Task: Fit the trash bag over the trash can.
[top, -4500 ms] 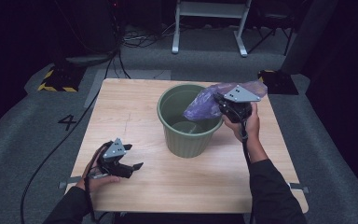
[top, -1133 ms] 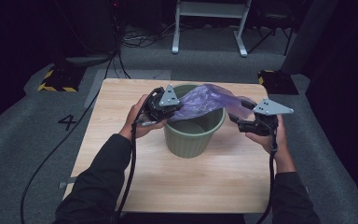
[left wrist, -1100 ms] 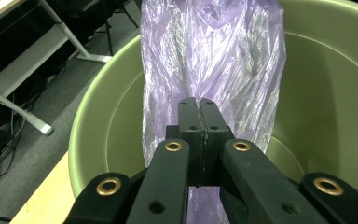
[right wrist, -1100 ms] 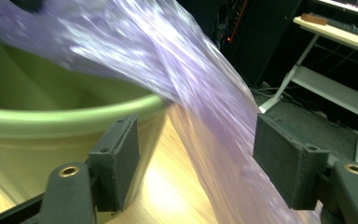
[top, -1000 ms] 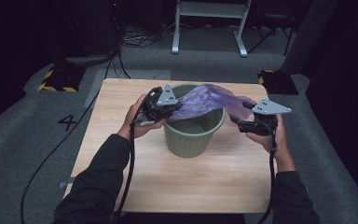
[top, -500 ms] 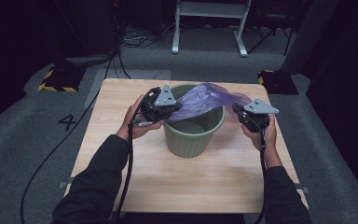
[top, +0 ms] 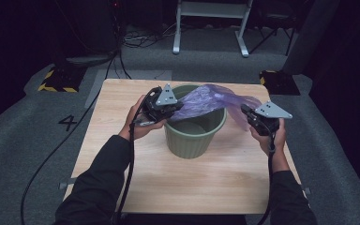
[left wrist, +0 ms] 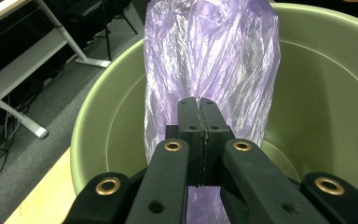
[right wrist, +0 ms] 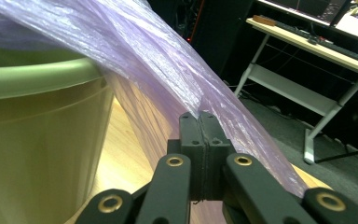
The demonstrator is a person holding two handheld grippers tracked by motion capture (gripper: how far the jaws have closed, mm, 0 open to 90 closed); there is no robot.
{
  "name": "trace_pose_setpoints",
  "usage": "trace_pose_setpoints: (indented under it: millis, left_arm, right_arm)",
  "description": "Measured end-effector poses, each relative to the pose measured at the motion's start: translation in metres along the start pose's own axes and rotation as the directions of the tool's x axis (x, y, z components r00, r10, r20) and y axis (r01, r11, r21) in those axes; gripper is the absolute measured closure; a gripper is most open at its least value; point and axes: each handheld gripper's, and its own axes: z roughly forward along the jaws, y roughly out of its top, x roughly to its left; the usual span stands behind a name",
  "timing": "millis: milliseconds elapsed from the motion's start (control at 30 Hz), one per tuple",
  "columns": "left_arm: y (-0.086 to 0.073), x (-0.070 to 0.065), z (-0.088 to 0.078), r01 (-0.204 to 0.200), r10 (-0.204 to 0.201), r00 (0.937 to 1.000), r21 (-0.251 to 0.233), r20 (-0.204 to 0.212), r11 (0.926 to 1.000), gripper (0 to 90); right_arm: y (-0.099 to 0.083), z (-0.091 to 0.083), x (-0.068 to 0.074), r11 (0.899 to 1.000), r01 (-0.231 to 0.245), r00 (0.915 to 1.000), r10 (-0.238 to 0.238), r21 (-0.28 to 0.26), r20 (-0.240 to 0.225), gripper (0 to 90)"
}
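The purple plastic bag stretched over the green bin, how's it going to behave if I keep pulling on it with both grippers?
The purple bag looks thin and floppy: it creases and sags between the left gripper and right gripper. Probably very light, since it spans the green bin without tipping it. The see-through film may stretch or tear under hard pulling.

wooden table [top: 122,103], green bucket [top: 194,138] standing on it

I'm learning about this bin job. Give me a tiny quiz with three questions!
1. True or false: both grippers are shut on the purple plastic bag.
2. Which gripper is over the green bin's rim: A) left gripper B) right gripper?
3. Fill in: the bin stands on a wooden ____.

Key: 1 true; 2 A; 3 table.
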Motion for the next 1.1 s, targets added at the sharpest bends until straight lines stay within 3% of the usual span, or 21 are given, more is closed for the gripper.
trace_pose_setpoints:
  millis: [67,167,233,367,467,567,700,900,1100]
  left_arm:
    - [-0.001,0.002,-0.001,0.012,-0.012,0.9999,-0.001,0.001,0.9999,86.3]
    - [-0.001,0.002,-0.001,0.036,-0.036,0.9993,0.003,-0.003,0.9993,66.1]
    - [0.0,0.001,-0.002,0.054,-0.054,0.9985,0.003,0.001,0.9985,47.5]
    - [0.002,-0.002,-0.007,0.079,-0.078,0.996,-0.028,0.043,0.9965,27.6]
    - [0.003,-0.002,-0.014,0.096,-0.093,0.9948,-0.075,0.042,0.9926,25.7]
    - [0.005,-0.003,-0.018,0.126,-0.118,0.9906,-0.112,0.069,0.9858,24.3]
    - [0.013,-0.011,-0.017,0.112,-0.102,0.9907,-0.122,0.09,0.9861,23.2]
    - [0.029,-0.03,-0.009,0.061,-0.046,0.9919,-0.123,0.119,0.9906,23.2]
    - [0.045,-0.047,0.004,-0.008,0.016,0.9952,-0.086,0.096,0.9963,26.3]
  right_arm:
    - [-0.001,0.0,0.0,1.0,-0.002,1.0,0.002,-0.002,-0.006,90.0]
    - [0.0,-0.003,0.0,1.0,-0.008,1.0,0.008,-0.014,-0.002,90.0]
    - [0.003,-0.007,0.0,0.999,-0.008,1.0,0.008,-0.031,0.002,90.0]
    - [0.008,-0.014,0.001,0.999,-0.007,1.0,0.007,-0.05,0.005,90.0]
    - [0.012,-0.018,0.001,0.999,-0.002,0.9998,0.004,-0.054,0.022,90.0]
    - [0.014,-0.022,-0.001,0.998,-0.015,0.9992,0.017,-0.068,0.035,90.0]
    - [0.021,-0.026,0.005,0.997,0.02,0.999,-0.017,-0.079,0.043,90.0]
    - [0.041,-0.03,0.028,0.989,0.103,0.9945,-0.105,-0.104,-0.005,90.0]
    - [0.056,-0.031,0.049,0.982,0.152,0.9847,-0.16,-0.115,-0.069,90.0]
